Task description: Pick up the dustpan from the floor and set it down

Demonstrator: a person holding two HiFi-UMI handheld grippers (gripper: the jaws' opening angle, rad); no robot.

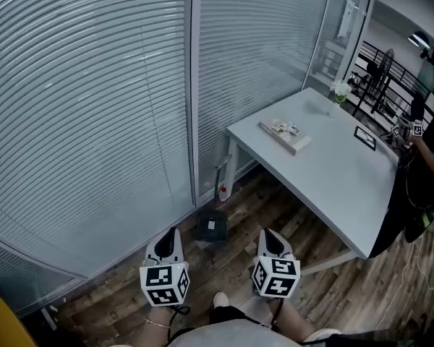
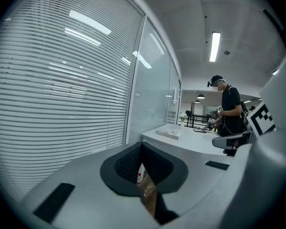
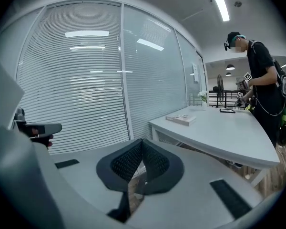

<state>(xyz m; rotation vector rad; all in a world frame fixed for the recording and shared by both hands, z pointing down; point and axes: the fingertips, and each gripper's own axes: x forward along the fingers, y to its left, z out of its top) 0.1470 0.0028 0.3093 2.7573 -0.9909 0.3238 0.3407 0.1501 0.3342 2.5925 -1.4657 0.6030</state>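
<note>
Head view, dustpan (image 1: 211, 228) ahead between left tool (image 1: 173, 233) and right tool (image 1: 269, 234), both closed, empty

The dustpan (image 1: 211, 227) on the floor is too small and dark for detail. A person (image 1: 427, 157) beside the surface (image 1: 333, 172) is cut by the right edge, and a yellow object (image 1: 1, 325) by the bottom-left corner.

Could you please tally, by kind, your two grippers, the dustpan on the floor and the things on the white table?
Grippers: 2, left gripper and right gripper
Dustpan: 1
Book: 1
Flowers: 1
Dark flat device: 1
Total: 6
</note>
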